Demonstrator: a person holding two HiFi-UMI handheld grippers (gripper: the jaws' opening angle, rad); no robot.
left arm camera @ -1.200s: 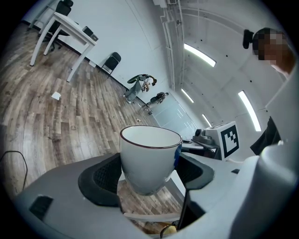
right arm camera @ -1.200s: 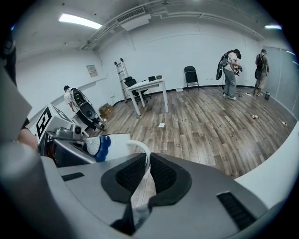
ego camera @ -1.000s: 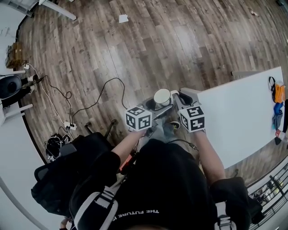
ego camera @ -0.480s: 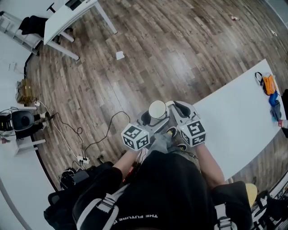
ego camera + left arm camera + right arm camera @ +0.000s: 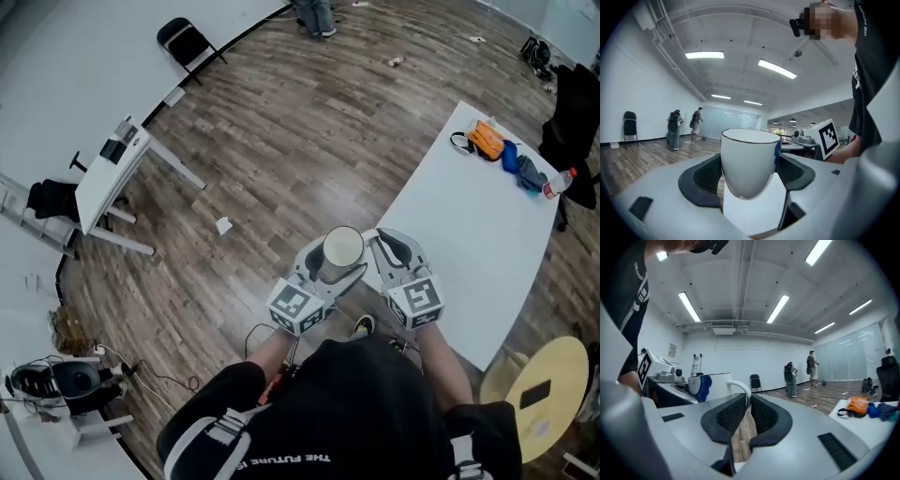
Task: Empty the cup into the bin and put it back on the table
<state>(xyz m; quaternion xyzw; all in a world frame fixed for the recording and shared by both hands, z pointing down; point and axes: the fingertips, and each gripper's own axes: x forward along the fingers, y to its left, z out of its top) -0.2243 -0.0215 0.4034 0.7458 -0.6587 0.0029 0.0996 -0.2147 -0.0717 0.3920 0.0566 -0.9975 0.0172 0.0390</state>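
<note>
- My T-shirt [image 5: 356, 403] is black and short-sleeved, with white block lettering [image 5: 281, 459] near six o'clock in the head view.
- Pale straps [image 5: 220, 427] with dark stripes lie over my shoulders at seven and five o'clock. They are possibly a harness, but I can't be sure.
- My left gripper [image 5: 323, 267] has a smooth pale-grey shell, and its jaws are lined with black dimpled pads [image 5: 701, 180].
- My right gripper [image 5: 380, 246] is the same build, with a grey shell and black textured pads [image 5: 726, 416].
- Each gripper carries a white cube [image 5: 298, 307] printed with black square markers.
- Small black rectangular insets [image 5: 838, 453] sit in the shell, at four o'clock in the right gripper view.
</note>
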